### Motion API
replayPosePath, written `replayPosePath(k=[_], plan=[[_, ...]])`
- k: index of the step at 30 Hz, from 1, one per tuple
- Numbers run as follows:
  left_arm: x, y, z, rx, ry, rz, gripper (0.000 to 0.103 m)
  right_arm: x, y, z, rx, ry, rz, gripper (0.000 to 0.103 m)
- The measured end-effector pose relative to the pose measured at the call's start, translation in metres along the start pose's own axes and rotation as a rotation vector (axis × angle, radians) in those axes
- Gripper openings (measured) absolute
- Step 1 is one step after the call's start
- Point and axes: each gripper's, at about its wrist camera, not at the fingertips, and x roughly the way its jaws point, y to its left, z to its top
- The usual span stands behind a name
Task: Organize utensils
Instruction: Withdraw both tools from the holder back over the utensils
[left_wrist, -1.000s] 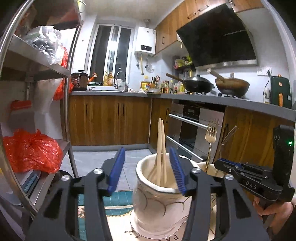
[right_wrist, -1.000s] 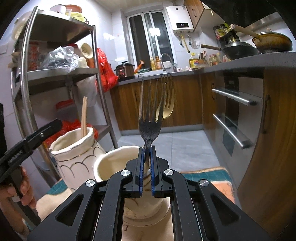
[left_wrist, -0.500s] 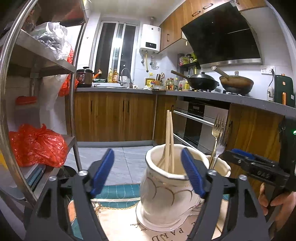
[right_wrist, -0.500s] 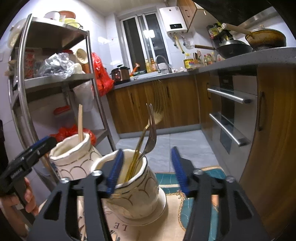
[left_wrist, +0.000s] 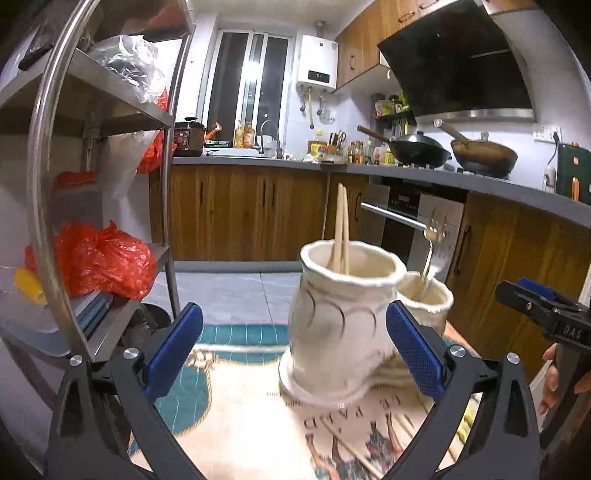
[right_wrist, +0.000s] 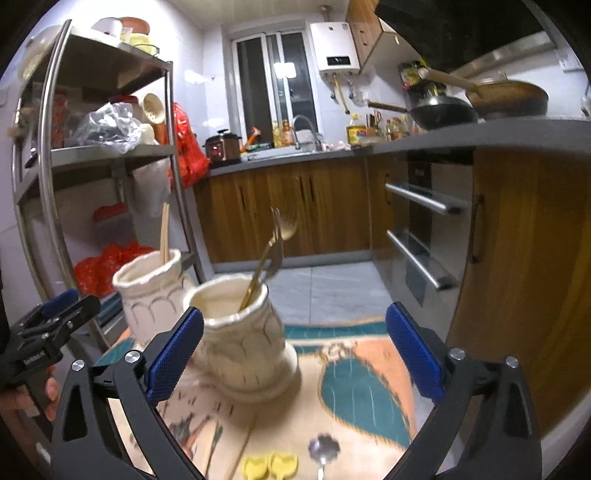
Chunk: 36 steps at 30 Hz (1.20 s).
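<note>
Both tongs, left (left_wrist: 293, 349) and right (right_wrist: 293, 354), opening wide, nothing clamped; loose chopsticks (left_wrist: 354, 452), spoon (right_wrist: 323, 452) and yellow rests (right_wrist: 269, 465) nearest on the mat (right_wrist: 358, 380). Mid-sort, between picks: next calls for lowering onto a loose piece. Beyond, chopsticks (left_wrist: 341, 229) in the tall jar (left_wrist: 343, 317), forks (right_wrist: 271, 251) in the short jar (right_wrist: 245, 343); spoon handle cut off, forks blurred.

Your right gripper (right_wrist: 293, 354) is opening its jaws with nothing gripped. Forks (right_wrist: 269, 254) lean in the near jar (right_wrist: 245, 339); chopsticks (right_wrist: 164, 236) stand in the far jar (right_wrist: 151, 295). A spoon (right_wrist: 323, 448) lies on the mat (right_wrist: 354, 384).
</note>
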Motion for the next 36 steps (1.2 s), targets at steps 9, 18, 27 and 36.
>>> replayPosePath(k=[9, 18, 27, 36], plan=[[-0.022, -0.022, -0.03, 0.047, 0.106, -0.005, 0.097, -0.024, -0.02, -0.026, 0.058, 0.102, -0.059, 0.098], [-0.013, -0.041, -0.071, 0.077, 0.31, 0.011, 0.097, -0.037, -0.029, -0.058, 0.02, 0.227, -0.104, 0.098], [-0.008, -0.062, -0.092, 0.128, 0.404, 0.009, 0.097, -0.036, -0.03, -0.08, -0.02, 0.32, -0.132, 0.098], [-0.004, -0.063, -0.103, 0.151, 0.479, -0.014, 0.074, -0.031, -0.027, -0.092, -0.03, 0.381, -0.097, 0.092]])
